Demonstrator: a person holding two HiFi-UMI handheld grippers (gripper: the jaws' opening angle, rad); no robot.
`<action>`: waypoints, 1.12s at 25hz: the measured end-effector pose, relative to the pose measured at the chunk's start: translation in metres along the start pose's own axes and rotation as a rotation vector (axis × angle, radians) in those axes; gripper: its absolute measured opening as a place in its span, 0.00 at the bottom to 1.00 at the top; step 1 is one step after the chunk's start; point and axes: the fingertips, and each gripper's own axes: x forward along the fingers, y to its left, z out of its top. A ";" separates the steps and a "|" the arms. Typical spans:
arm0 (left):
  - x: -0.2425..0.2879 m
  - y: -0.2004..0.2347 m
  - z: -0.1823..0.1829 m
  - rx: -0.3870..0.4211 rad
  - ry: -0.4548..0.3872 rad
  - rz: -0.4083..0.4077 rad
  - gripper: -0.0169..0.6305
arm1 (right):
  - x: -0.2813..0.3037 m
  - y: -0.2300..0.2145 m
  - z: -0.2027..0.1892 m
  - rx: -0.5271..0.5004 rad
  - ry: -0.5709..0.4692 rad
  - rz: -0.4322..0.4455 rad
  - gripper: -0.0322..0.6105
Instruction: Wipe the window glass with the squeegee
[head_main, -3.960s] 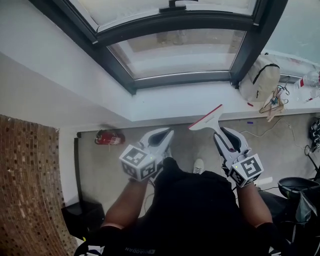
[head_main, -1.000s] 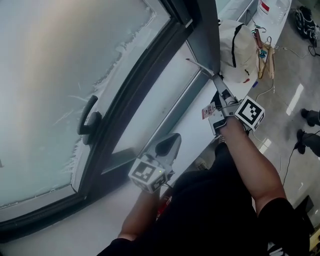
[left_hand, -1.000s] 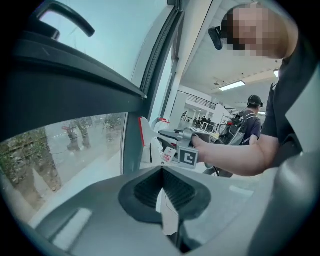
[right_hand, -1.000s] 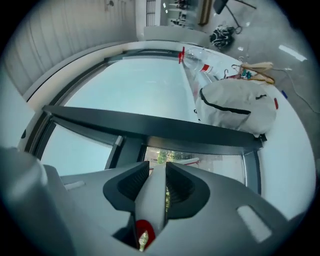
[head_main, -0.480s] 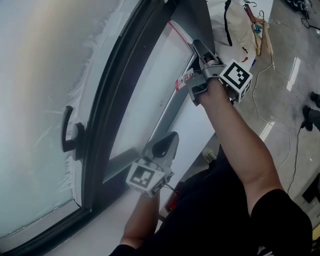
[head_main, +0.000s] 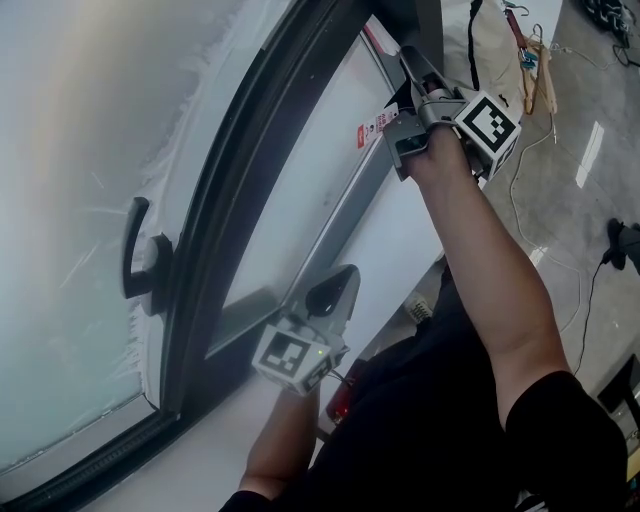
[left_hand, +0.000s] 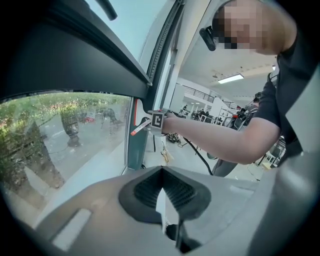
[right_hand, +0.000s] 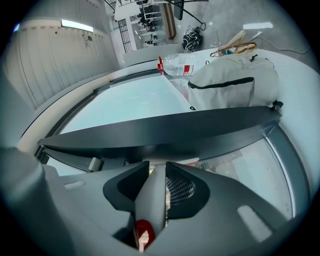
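Note:
My right gripper (head_main: 410, 60) is shut on the white handle of the squeegee (right_hand: 152, 195). It holds the red-edged blade (head_main: 375, 40) up against the lower window pane (head_main: 300, 190), close to the dark frame at the pane's far corner. A paper tag (head_main: 375, 125) dangles from the handle. In the right gripper view the jaws (right_hand: 157, 167) clamp the handle, and the blade is mostly hidden under the dark frame bar (right_hand: 165, 130). My left gripper (head_main: 335, 290) hangs shut and empty beside the sill, its jaws (left_hand: 162, 172) pointing toward the right gripper (left_hand: 157, 120).
A frosted upper pane (head_main: 90, 150) carries a black handle (head_main: 140, 265). The white sill (head_main: 400, 270) runs under the glass. A beige bag (head_main: 490, 50) and wooden hangers (head_main: 535, 60) lie on the sill beyond the squeegee, with a water bottle (right_hand: 180, 62) farther along.
My right gripper has carried the squeegee from the sill-side corner onto the lower pane and further along it toward the frame. The left gripper has barely moved.

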 end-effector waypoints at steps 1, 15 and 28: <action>0.000 0.000 0.001 0.000 -0.003 0.002 0.03 | 0.001 0.000 0.000 -0.001 0.004 0.001 0.25; -0.012 0.003 -0.013 -0.017 -0.007 0.027 0.03 | -0.023 -0.002 -0.044 -0.063 0.090 -0.011 0.25; -0.041 -0.002 -0.041 -0.031 0.000 0.054 0.03 | -0.064 -0.007 -0.111 -0.071 0.173 -0.001 0.25</action>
